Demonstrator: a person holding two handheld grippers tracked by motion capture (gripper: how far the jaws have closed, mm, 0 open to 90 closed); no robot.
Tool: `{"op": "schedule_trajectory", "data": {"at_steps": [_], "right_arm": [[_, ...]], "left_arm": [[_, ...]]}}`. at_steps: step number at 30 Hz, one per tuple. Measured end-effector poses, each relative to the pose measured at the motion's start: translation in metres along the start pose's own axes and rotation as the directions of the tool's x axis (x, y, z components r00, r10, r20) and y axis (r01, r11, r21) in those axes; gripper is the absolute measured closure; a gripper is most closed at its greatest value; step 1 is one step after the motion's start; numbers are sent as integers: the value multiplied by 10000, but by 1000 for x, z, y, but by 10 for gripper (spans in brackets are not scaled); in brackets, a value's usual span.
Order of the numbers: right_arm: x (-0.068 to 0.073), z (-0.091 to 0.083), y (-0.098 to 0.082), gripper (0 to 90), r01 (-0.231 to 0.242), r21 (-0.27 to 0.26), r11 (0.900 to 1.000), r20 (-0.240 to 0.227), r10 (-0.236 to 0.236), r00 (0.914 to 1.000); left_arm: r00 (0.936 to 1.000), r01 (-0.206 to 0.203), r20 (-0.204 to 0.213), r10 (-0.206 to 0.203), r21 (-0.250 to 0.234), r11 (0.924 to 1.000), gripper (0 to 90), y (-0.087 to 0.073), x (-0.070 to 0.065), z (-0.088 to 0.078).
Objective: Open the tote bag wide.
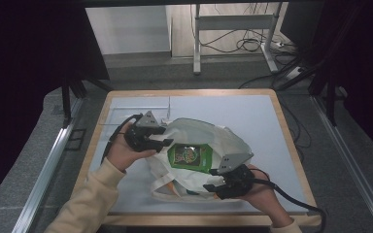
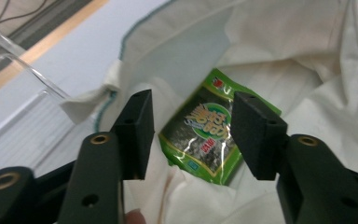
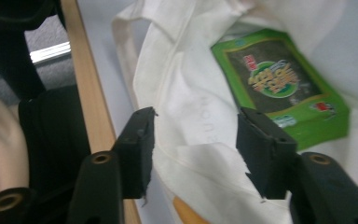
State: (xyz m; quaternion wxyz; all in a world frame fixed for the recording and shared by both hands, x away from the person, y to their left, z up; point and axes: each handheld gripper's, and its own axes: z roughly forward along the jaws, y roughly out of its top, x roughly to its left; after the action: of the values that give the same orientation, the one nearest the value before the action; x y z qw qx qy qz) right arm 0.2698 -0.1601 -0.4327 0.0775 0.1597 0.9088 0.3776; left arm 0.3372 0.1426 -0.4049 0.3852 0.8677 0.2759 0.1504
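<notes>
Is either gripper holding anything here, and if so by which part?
Nothing is held. The left gripper and right gripper both stand open over the white cloth bag, pads clear of it and of the green packet.

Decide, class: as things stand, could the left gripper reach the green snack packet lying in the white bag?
Probably yes. The left gripper is open and points at the green packet, which lies uncovered in the white bag.

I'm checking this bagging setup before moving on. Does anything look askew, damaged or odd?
Mostly tidy. The green snack packet lies at a slant on the rumpled white cloth bag, which is crumpled rather than spread flat. In the right gripper view, the pads of the right gripper look frayed along their edges. Nothing is spilled.
</notes>
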Motion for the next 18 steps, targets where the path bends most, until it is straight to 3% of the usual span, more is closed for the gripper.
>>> {"op": "schedule_trajectory", "data": {"at_steps": [6, 13, 18], "right_arm": [[-8, -9, 4, 677, -373, -180, 9991, 448, 381, 9983], [-14, -12, 14, 806, -352, 119, 9993, 807, 341, 9962], [-30, -15, 23, 851, -537, 334, 9980, 1228, 492, 9912]], "left_arm": [[9996, -53, 280, 47, 219, 9997, 612, -6, -6, 6], [9980, -211, 608, 168, 698, 9973, 764, -9, -13, 7], [9942, -752, 880, 617, 1603, 9842, 900, -4, -17, 14]]}}
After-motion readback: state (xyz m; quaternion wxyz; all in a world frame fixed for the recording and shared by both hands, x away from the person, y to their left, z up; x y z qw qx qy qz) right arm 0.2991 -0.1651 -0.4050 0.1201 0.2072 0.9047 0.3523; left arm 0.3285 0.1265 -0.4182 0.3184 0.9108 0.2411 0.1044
